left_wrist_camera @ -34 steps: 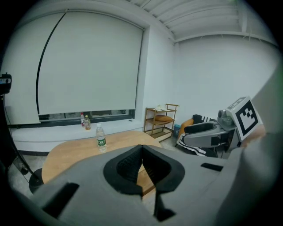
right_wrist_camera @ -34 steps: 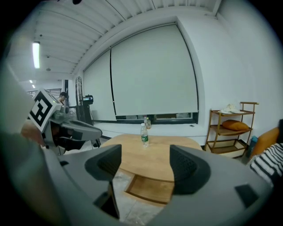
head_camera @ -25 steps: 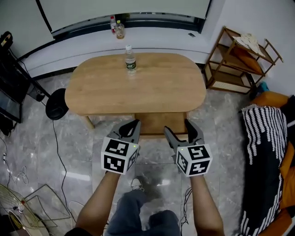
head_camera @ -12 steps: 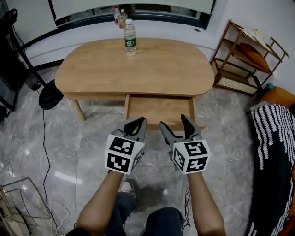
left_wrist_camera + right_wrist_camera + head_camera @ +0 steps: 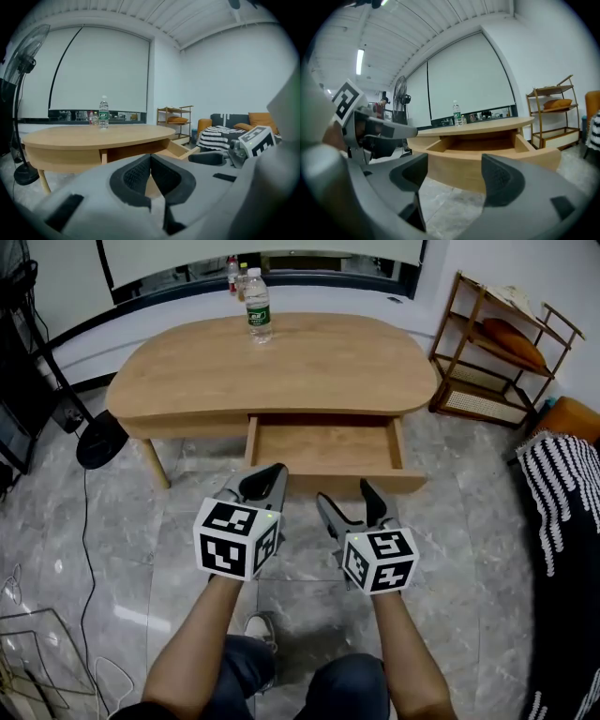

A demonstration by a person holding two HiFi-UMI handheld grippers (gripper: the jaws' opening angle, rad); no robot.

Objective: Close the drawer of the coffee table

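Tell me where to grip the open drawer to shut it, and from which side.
Take the drawer's front panel, from the side facing you. It is a flat board with no handle showing, pulled well clear of the coffee table; its top edge is free. The right gripper, jaws just opened wider and empty, could straddle that edge and push.

We can't read the bottle [image 5: 258, 306] label, too small. Right edge cuts the striped blanket [image 5: 570, 507], lower left cuts the wire frame [image 5: 37, 657]. The coffee table [image 5: 309, 362] top hides its far legs.
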